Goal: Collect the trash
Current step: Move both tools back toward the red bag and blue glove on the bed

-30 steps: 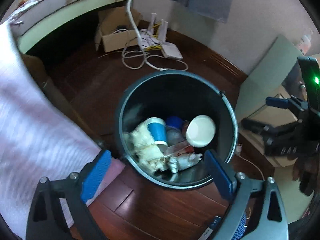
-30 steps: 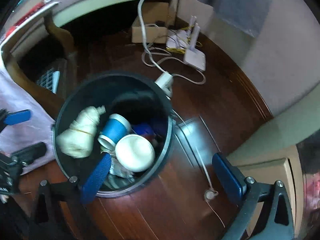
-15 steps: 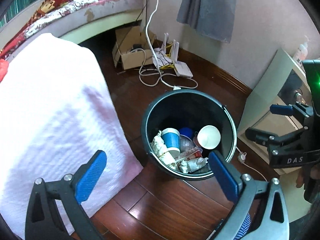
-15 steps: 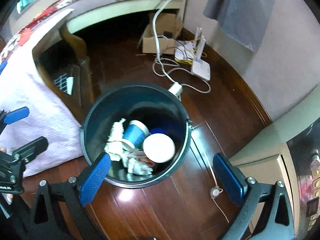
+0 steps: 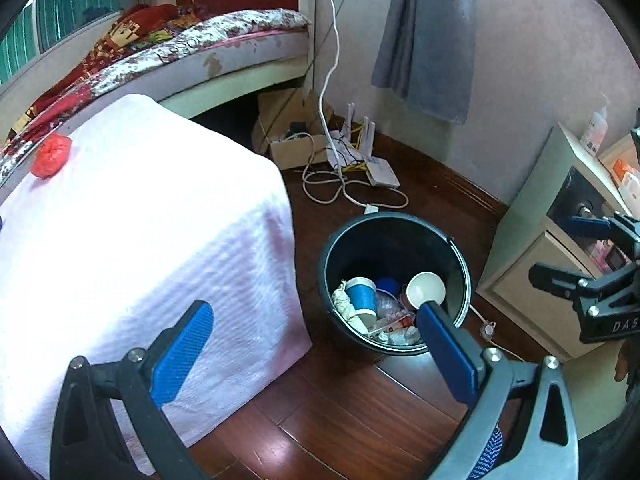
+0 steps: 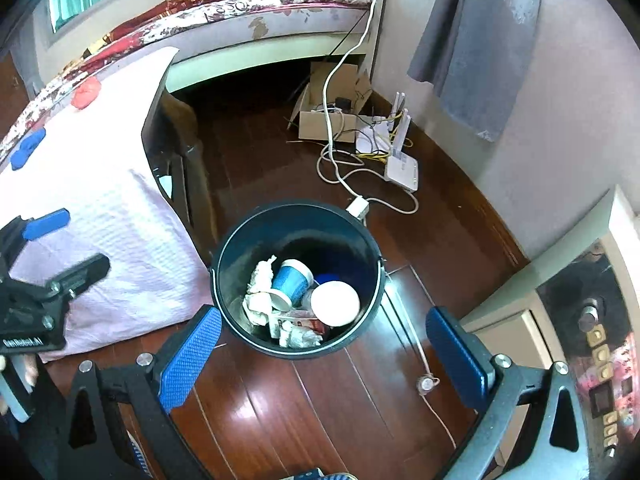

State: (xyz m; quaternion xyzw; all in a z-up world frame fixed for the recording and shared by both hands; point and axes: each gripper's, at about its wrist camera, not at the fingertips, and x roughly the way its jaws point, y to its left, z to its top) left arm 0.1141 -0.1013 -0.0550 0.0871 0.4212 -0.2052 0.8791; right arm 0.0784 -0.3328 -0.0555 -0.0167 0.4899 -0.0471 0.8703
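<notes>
A dark round trash bin stands on the wood floor. It holds a blue paper cup, a white cup and crumpled paper. A red crumpled bag lies on the white-covered table. A small blue thing lies on the table too. My left gripper is open and empty, above the table edge and bin. My right gripper is open and empty, above the bin's near side.
A bed lies beyond the table. A cardboard box, white cables and a router sit on the floor by the wall. A cabinet with a safe stands right of the bin. A grey cloth hangs on the wall.
Both grippers have risen and pulled back from the bin, so it looks smaller. The table top and the red bag have come into view. Both stay open.
</notes>
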